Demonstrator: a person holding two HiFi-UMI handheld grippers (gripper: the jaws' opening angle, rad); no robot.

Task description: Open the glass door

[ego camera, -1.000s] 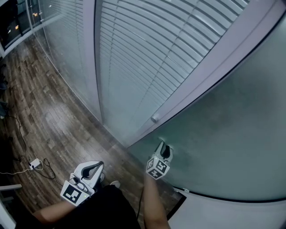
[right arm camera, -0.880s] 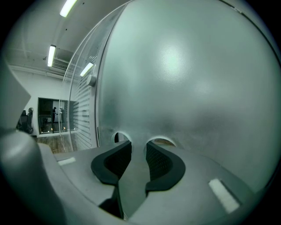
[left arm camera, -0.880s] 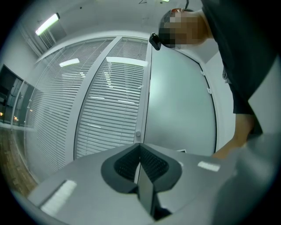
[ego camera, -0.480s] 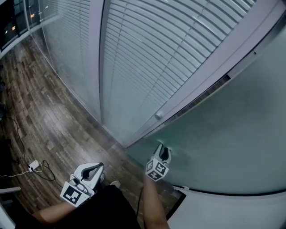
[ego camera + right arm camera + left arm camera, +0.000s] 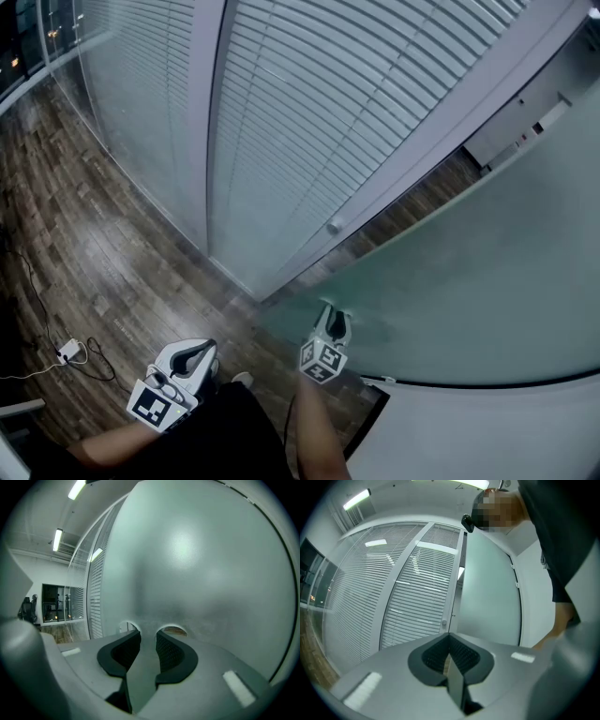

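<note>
while at the glass door [image 5: 469, 281], right gripper [image 5: 330, 317], jaws apart

Dark wood-plank floor [image 5: 94, 234] runs along a glazed partition [image 5: 309, 112] lined with closed horizontal blinds and divided by pale grey frame posts [image 5: 200, 141]. A white cable with a small adapter [image 5: 67, 350] lies on the planks near the floor's left edge. Overhead, strip lights [image 5: 77, 488] are lit on a white ceiling. Farther off are a white wall [image 5: 28, 571], a dark window [image 5: 61, 603] showing small light reflections, and a black office chair [image 5: 26, 605].
</note>
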